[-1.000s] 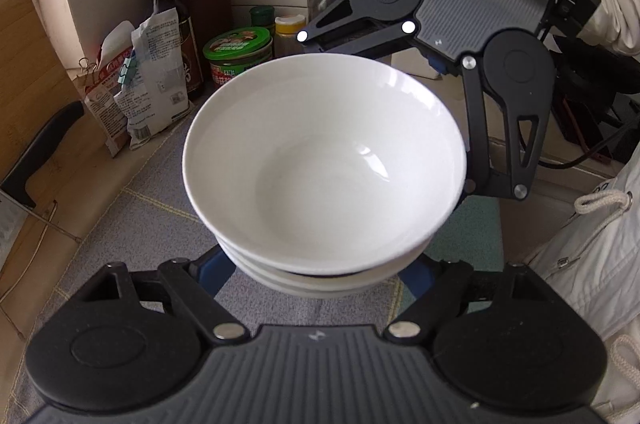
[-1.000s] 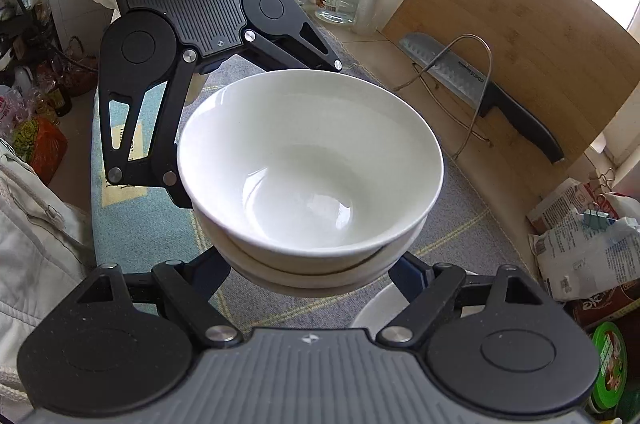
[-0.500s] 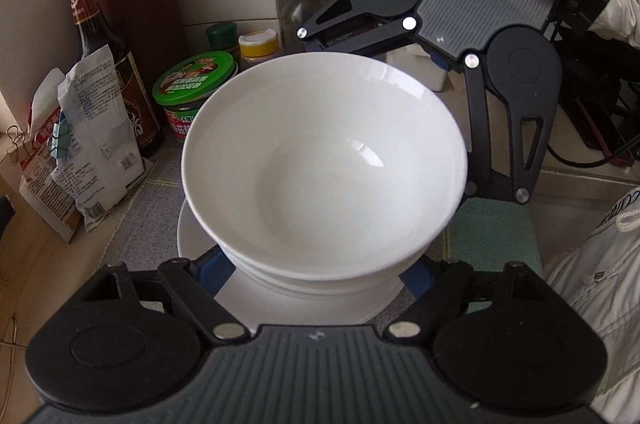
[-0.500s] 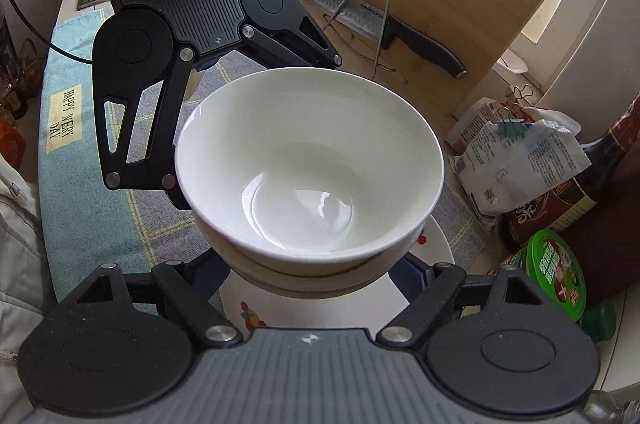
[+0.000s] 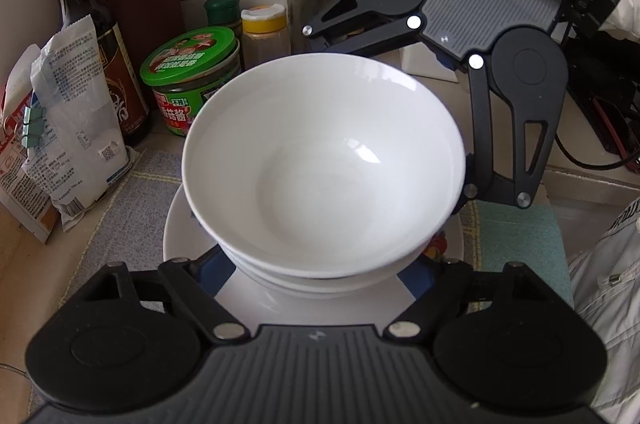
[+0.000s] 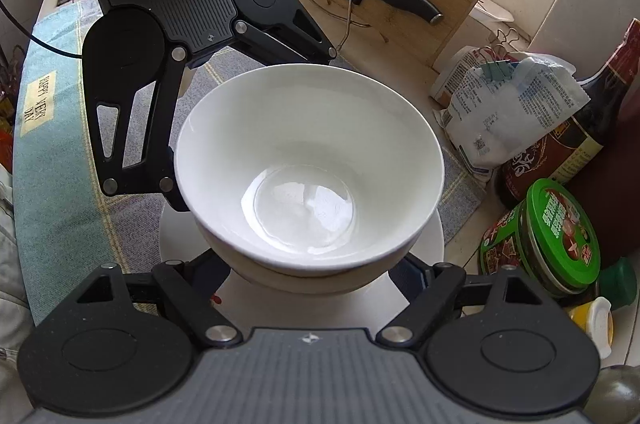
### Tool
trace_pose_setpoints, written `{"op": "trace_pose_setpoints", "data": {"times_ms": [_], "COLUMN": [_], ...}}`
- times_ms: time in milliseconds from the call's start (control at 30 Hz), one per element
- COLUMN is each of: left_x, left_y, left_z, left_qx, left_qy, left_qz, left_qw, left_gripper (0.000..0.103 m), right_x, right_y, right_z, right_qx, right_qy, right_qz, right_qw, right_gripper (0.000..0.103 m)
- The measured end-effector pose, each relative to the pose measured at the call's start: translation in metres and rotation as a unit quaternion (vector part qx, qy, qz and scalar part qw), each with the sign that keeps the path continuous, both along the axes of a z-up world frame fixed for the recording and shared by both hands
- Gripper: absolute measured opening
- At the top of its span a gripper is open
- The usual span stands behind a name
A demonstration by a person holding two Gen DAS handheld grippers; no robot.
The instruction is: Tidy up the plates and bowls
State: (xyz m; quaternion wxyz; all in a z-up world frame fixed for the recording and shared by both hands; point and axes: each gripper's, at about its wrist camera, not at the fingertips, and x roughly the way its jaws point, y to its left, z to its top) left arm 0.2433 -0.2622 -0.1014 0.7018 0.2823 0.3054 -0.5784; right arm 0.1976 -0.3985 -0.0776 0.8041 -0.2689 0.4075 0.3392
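A stack of white bowls (image 5: 324, 167) sits between the jaws of both grippers: the left gripper (image 5: 320, 276) pinches it from one side, the right gripper (image 6: 316, 272) from the opposite side, each pair of jaws pressed against the lower bowls. Directly beneath the jaws lies a white plate (image 5: 192, 228) on a checked cloth (image 5: 132, 191) covering the desk. Beyond the left jaws stands a green-lidded jar (image 5: 192, 63).

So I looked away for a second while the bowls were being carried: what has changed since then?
The stack of white bowls, gripped by the left gripper and right gripper from opposite sides, was carried across the counter and now hangs over the white plate, near the green-lidded jar. Both grips and the stacking stayed as they were.
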Motion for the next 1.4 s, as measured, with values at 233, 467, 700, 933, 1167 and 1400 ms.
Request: {"op": "trace_pose_setpoints", "data": {"times_ms": [233, 467, 700, 933, 1167, 1400], "left_x": [0.003, -0.002, -0.026, -0.075, -0.109, -0.138], "left_y": [-0.002, 0.001, 0.024, 0.071, 0.1, 0.124], "left_z": [-0.001, -0.002, 0.005, 0.026, 0.046, 0.067], "left_qx": [-0.005, -0.012, -0.039, -0.113, -0.167, -0.15], "left_qy": [0.008, -0.002, -0.037, -0.128, -0.122, -0.059], "left_qz": [0.004, 0.014, 0.047, 0.116, 0.23, 0.311], "left_qw": [0.9999, 0.9998, 0.9975, 0.9784, 0.951, 0.9368], "left_gripper": [0.085, 0.087, 0.098, 0.103, 0.102, 0.102], "right_x": [0.003, 0.002, -0.009, -0.04, -0.068, -0.114], "right_y": [-0.005, -0.004, -0.004, 0.005, 0.037, 0.065], "right_z": [-0.001, -0.001, 0.001, 0.026, 0.059, 0.068], "right_qx": [0.007, 0.006, 0.014, 0.023, 0.032, 0.09], "right_qy": [0.004, 0.003, -0.003, -0.033, -0.083, -0.101], "right_qz": [-0.004, -0.003, -0.016, -0.077, -0.257, -0.501], "right_qw": [1.0, 1.0, 1.0, 0.996, 0.962, 0.855], "right_gripper": [0.089, 0.093, 0.103, 0.103, 0.103, 0.103]}}
